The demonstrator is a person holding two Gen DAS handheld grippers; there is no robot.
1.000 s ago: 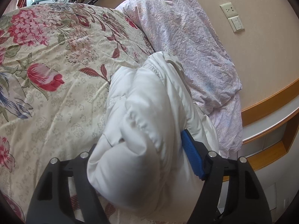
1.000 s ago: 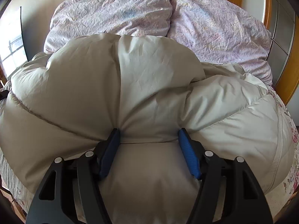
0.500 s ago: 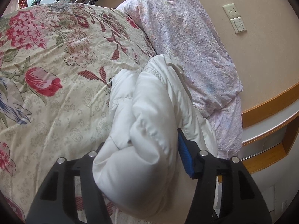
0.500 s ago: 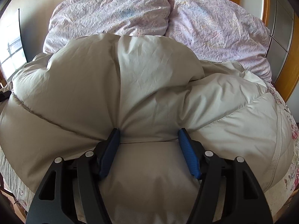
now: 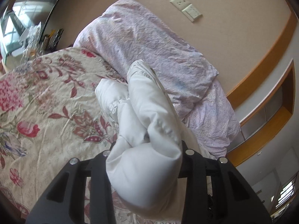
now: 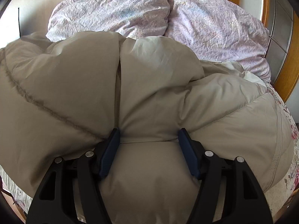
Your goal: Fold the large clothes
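Note:
A puffy white down jacket [image 5: 149,123] lies bunched on the bed; in the right wrist view it [image 6: 149,85] looks beige-grey in shade and fills most of the frame. My left gripper [image 5: 146,147] is shut on a thick fold of the jacket, which hides its blue pads. My right gripper [image 6: 149,140] is shut on another padded fold, its blue pads [image 6: 110,149] pressed into the fabric on both sides.
The bed has a floral cover [image 5: 46,102] and two lilac pillows [image 5: 153,46] [image 6: 214,26] at the head. A wooden headboard [image 5: 261,71] and wall sockets [image 5: 186,7] lie behind. A cluttered shelf [image 5: 37,37] stands far left.
My left gripper has lifted and tilted up with the jacket fold, showing more pillow and wall. My right gripper has held its grip with little movement.

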